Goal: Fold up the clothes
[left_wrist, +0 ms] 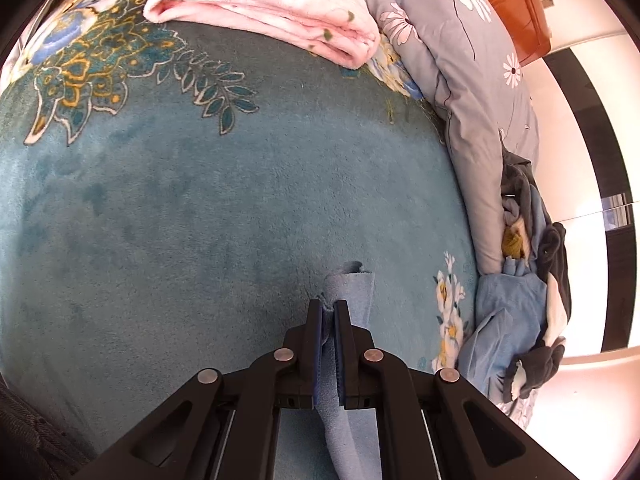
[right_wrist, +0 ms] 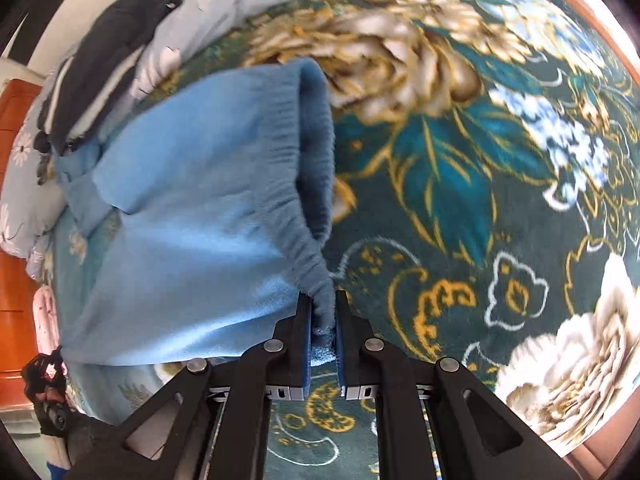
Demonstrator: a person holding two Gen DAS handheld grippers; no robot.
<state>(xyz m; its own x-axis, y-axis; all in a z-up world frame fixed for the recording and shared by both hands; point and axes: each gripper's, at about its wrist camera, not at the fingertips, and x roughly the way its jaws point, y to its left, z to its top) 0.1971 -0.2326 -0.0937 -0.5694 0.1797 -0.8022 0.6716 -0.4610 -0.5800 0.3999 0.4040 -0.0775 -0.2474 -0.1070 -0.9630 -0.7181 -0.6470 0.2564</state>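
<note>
Both tongs, left tongs (left_wrist: 329,308), right tongs (right_wrist: 324,304), clamping blue garment (right_wrist: 192,216) edges, open blanket (left_wrist: 208,200) ahead

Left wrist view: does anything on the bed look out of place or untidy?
Yes. A jumbled heap of clothes, blue, dark grey and white, lies unfolded at the right edge of the teal floral blanket, beside the grey daisy-print quilt. By contrast, the pink blanket sits neatly folded. No damage shows.
</note>
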